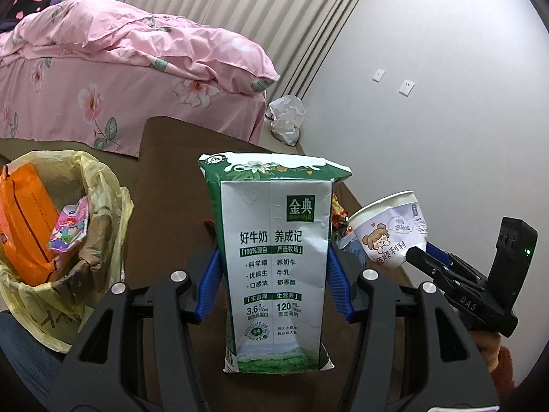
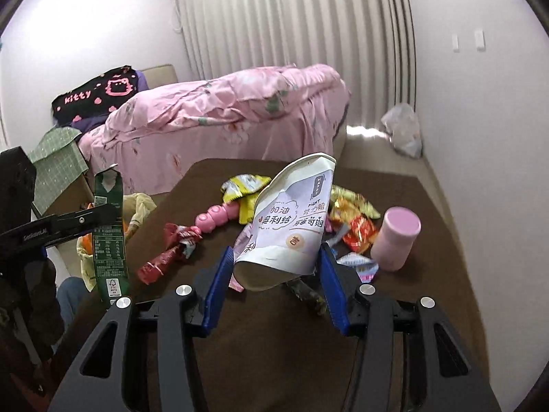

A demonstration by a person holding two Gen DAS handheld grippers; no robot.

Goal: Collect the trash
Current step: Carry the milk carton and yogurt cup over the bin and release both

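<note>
Your left hand-held gripper (image 1: 274,271) is clamped on the upright milk carton (image 1: 274,240) over the brown table (image 1: 171,178), just right of the lined bin (image 1: 99,185), while your right hand-held gripper (image 2: 274,274) grips the squashed paper cup (image 2: 291,219) above the wrappers (image 2: 353,219).

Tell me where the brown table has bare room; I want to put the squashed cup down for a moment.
Bare: the near strip of the table under the right gripper, and the far edge toward the bed. Crowded: the middle, from the red wrappers to the pink bottle.
</note>
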